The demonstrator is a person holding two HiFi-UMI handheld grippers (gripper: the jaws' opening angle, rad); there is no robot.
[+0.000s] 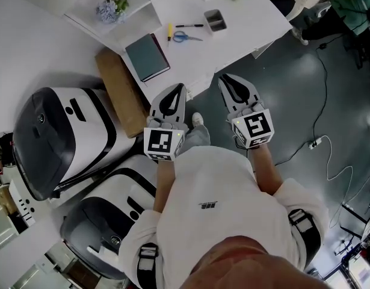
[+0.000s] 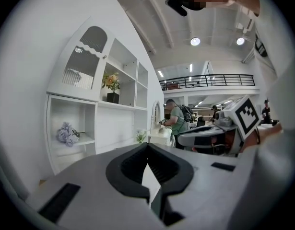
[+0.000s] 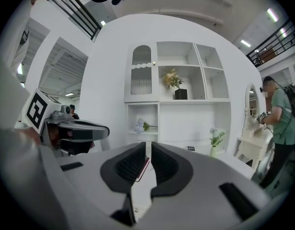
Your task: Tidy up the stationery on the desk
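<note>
Nearest, a person in a white shirt holds the left gripper (image 1: 179, 87) and the right gripper (image 1: 224, 77) side by side over the grey floor, just short of the white desk (image 1: 251, 32). Both pairs of jaws are closed on nothing. Beyond them on the desk lies a teal rectangular notebook (image 1: 147, 57), closest to the left gripper. Farther on are blue-handled scissors (image 1: 186, 37), a yellow pen (image 1: 169, 31) lying near-to-far and a black pen (image 1: 189, 26) lying left-to-right. Farthest, ahead of the right gripper, stands a grey metal pen cup (image 1: 215, 20).
</note>
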